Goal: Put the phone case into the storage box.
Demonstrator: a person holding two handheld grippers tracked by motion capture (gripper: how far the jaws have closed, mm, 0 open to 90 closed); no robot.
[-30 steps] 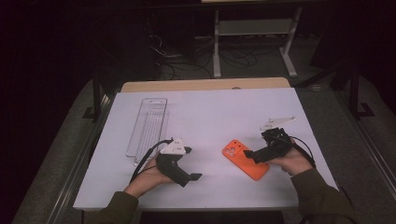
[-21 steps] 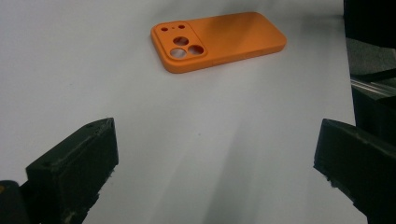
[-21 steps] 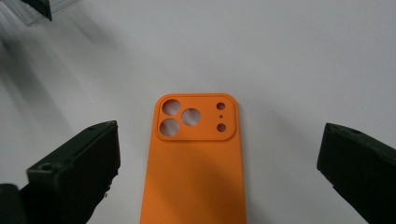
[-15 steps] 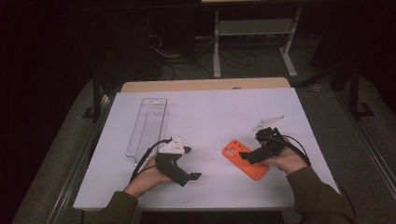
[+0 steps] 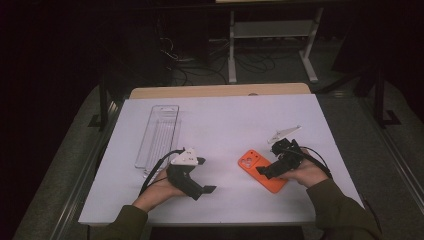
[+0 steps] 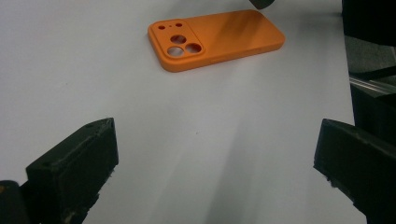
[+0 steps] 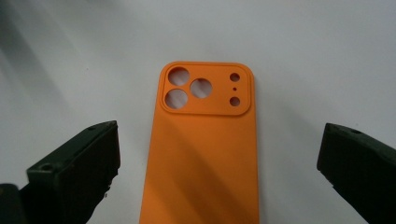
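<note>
An orange phone case (image 5: 251, 163) lies back-up on the white table (image 5: 225, 120), right of centre, camera holes toward the far left. My right gripper (image 5: 270, 161) hovers over its near end, open, one jaw on each side of the case (image 7: 208, 140). In the right gripper view, that gripper (image 7: 219, 163) holds nothing. My left gripper (image 5: 206, 175) rests on the table to the left of the case, open and empty, pointing right toward it. The left gripper view looks across bare table between its jaws (image 6: 219, 163) to the case (image 6: 215, 39).
A long clear plastic tray (image 5: 157, 135) lies on the left part of the table, beyond my left hand. A wooden board edge (image 5: 215, 91) runs along the far side. Past the table are a metal stand (image 5: 270, 30) and floor cables (image 5: 180, 60).
My right gripper has come nearer and left, lowering over the orange case so its jaws straddle it. The left gripper and the case have stayed put.
</note>
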